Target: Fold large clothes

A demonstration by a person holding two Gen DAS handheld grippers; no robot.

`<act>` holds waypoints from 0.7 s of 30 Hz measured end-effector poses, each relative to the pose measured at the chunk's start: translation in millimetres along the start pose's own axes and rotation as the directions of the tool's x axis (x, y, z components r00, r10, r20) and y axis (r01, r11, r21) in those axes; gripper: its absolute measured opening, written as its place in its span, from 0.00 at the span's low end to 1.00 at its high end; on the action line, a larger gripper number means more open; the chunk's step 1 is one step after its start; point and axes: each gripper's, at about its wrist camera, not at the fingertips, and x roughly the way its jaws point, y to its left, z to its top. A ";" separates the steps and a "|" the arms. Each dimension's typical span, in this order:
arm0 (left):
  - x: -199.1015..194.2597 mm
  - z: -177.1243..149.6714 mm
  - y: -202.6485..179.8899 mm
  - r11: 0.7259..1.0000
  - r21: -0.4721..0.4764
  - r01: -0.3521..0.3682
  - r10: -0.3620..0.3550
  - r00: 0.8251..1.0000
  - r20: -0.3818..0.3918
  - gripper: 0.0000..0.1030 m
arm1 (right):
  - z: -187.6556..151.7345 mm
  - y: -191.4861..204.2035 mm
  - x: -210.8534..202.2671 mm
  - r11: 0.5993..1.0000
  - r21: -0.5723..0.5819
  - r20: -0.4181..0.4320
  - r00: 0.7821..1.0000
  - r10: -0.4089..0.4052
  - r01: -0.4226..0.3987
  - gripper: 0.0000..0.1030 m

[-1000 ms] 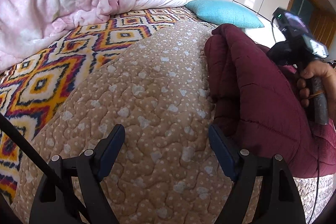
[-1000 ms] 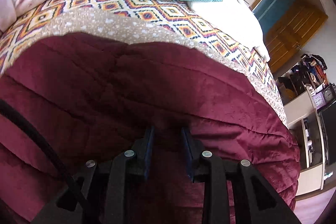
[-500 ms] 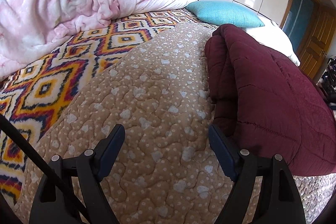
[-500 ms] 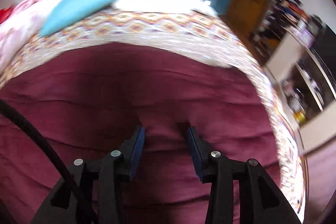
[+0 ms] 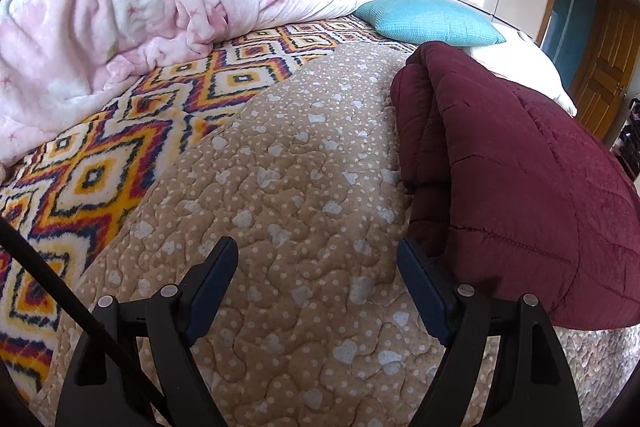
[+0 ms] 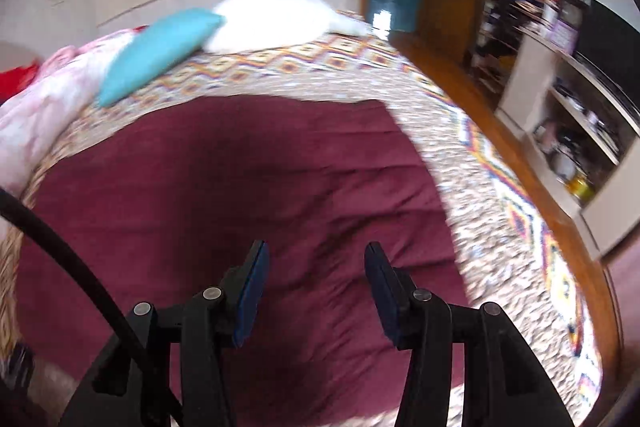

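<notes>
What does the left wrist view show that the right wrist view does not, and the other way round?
Only the left wrist view shows the open left gripper over the tan quilted cover with pale hearts, and the folded layers at the edge of the maroon quilted padded garment. Only the right wrist view, which is blurred, shows the open right gripper, the white shelving unit and the wooden floor. Both show the garment, the turquoise cushion, the pink fleece blanket and the diamond-patterned bedspread.

One maroon garment (image 5: 520,163), two pillows (image 5: 430,21).
</notes>
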 end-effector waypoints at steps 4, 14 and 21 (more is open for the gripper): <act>-8.9 -0.5 0.2 1.000 0.025 0.008 -0.008 1.000 0.018 0.78 | -50.7 61.1 -21.1 0.989 -0.079 0.005 0.992 0.125 -0.124 0.52; -31.3 5.4 15.3 0.999 0.041 -0.011 0.008 0.997 0.077 0.78 | -100.7 125.3 -32.1 0.966 -0.139 -0.063 0.975 0.212 -0.219 0.54; -31.2 17.1 52.8 0.996 -0.081 -0.025 0.030 0.998 0.062 0.78 | -83.2 201.3 -52.2 0.915 -0.183 -0.039 0.933 0.358 -0.359 0.37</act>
